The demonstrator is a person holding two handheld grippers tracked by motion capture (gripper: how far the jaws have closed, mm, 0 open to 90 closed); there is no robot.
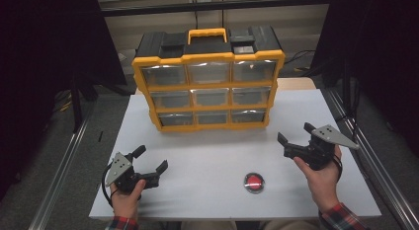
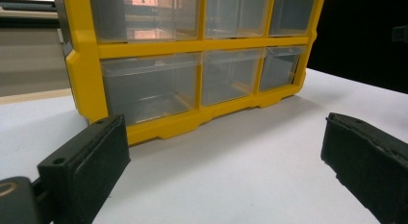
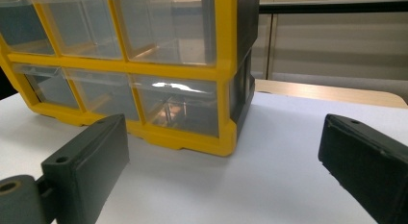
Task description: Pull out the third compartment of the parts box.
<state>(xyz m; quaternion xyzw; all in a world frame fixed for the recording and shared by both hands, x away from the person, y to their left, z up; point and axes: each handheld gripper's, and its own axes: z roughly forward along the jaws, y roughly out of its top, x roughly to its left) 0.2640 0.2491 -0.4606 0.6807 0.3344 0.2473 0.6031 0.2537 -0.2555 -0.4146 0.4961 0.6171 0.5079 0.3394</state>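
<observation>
white table (image 1: 306, 111) in the middle, matte and evenly lit, with a pale wooden surface (image 1: 295, 83) just behind its far edge. grey floor (image 1: 94, 136) to either side, crossed by metal rails (image 1: 59, 171) along both flanks of the table. dark curtains (image 1: 44, 47) left and right, almost black. beige wall panels (image 1: 306, 25) at the back behind a black horizontal bar (image 1: 212, 5), a few cables (image 1: 301, 56) low on the right. dim light overall.

Your left gripper (image 1: 151, 159) sits lower left, jaws apart; your right gripper (image 1: 295, 133) sits right of centre, likewise spread. The yellow drawer organizer (image 1: 209, 87) stands upper centre, drawers seemingly closed. A red button (image 1: 254, 182) lies lower centre.
</observation>
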